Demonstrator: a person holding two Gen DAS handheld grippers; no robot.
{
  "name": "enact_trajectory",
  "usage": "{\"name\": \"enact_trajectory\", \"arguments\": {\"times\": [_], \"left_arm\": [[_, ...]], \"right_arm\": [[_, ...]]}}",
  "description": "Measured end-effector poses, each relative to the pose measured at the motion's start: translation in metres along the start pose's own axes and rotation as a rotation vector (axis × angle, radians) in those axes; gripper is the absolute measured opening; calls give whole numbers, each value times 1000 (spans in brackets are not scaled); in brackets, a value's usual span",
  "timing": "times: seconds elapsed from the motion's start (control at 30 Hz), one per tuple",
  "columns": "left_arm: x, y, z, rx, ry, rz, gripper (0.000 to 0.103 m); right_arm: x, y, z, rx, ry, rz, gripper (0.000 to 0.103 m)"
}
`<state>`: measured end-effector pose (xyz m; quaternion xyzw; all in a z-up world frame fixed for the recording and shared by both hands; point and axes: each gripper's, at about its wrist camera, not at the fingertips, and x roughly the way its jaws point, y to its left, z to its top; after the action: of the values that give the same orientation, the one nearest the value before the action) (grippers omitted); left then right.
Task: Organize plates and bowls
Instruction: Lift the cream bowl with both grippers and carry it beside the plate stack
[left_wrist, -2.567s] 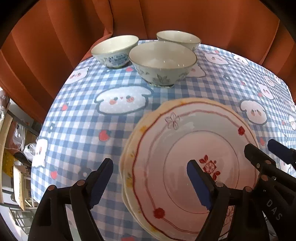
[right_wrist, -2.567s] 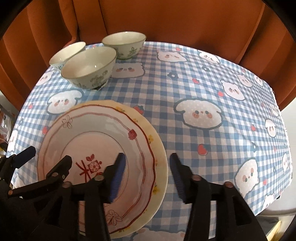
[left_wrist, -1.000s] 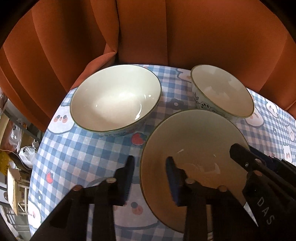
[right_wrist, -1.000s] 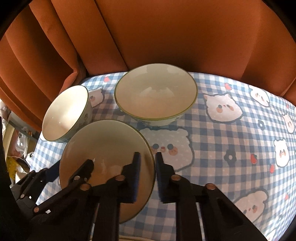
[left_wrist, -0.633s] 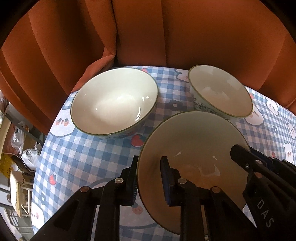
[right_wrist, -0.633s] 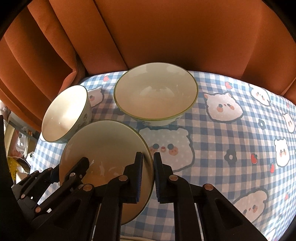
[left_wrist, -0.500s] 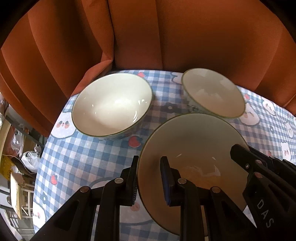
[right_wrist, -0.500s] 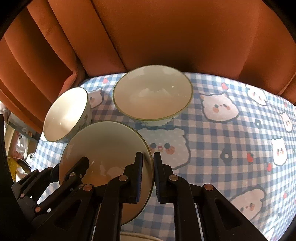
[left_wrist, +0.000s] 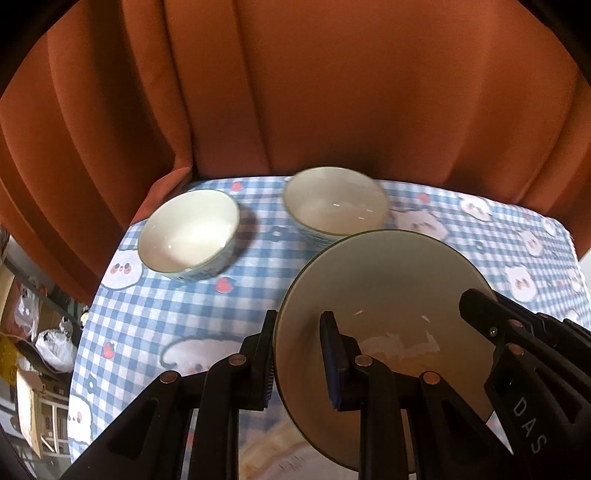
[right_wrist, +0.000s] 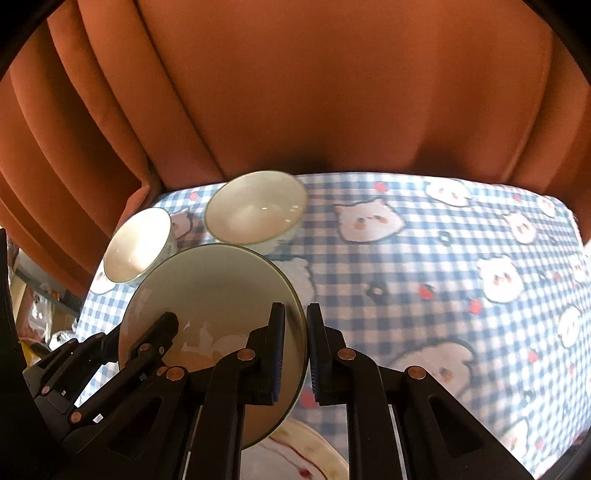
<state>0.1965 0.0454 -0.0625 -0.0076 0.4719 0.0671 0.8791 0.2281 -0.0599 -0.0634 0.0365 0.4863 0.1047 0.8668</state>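
One plate (right_wrist: 295, 458) in right view only

I see a table w/ blue-white checked cloth (right_wrist: 424, 266), cartoon animal faces printed on it, carrying two empty white bowls near the far-left edge – left bowl (left_wrist: 188, 232) just beside right bowl (left_wrist: 334, 208), not touching – plus a red-patterned plate (right_wrist: 306, 454) at the near edge.

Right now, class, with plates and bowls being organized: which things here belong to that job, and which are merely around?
Job:
held bowl
left bowl
far bowl
plate
left gripper
right gripper

Around:
checked tablecloth
orange curtain
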Motion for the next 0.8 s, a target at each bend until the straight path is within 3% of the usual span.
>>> {"name": "enact_trajectory", "arguments": {"times": [0.53,0.8], "left_arm": [[-45,-96,-52,136,-6,-67,20],[-48,-134,-80,127,27,-62,20]], "right_arm": [[-72,-89,-68,97,-24,-80,15],[-81,-134,-89,100,6,-76,15]]}}
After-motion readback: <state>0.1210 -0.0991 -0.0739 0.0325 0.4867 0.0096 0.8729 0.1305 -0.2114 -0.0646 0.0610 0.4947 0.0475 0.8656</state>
